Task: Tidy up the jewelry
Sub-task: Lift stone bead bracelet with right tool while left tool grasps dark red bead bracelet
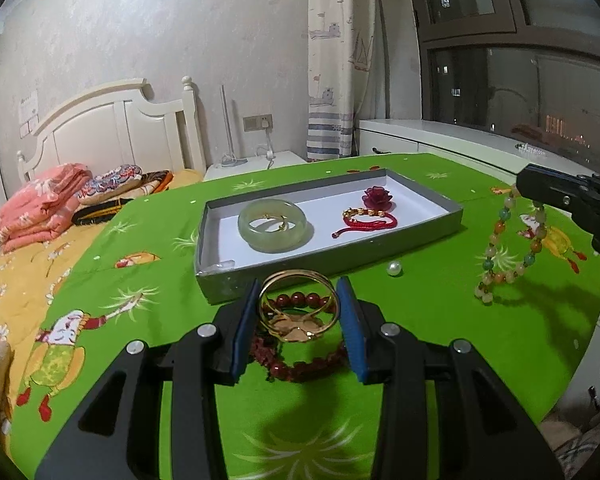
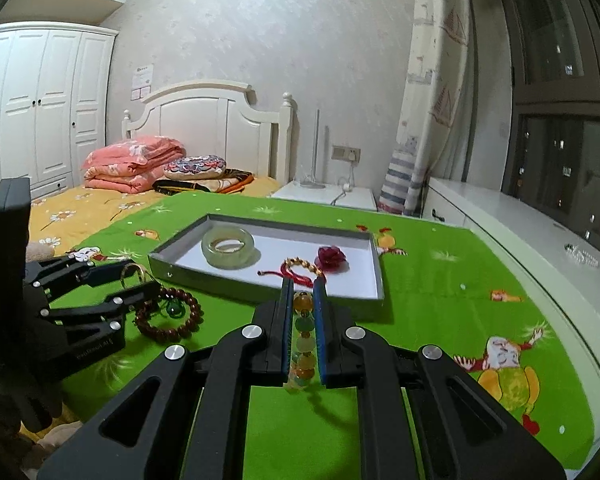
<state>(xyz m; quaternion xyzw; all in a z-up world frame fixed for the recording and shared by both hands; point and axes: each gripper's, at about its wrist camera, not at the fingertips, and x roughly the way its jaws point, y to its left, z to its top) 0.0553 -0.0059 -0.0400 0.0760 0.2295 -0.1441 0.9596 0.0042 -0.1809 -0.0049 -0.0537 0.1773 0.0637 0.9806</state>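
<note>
In the left wrist view my left gripper is shut on a gold bangle, held just above the green cloth near the grey tray. A dark red bead bracelet lies under it. The tray holds a jade bangle, a red cord bracelet and a dark red rose. My right gripper is shut on a multicoloured bead bracelet. In the left wrist view that bracelet hangs from the right gripper, right of the tray.
A loose white pearl lies on the cloth in front of the tray. The green-clothed table drops off at its right edge by a white window cabinet. Behind are a bed with a folded pink blanket and a white nightstand.
</note>
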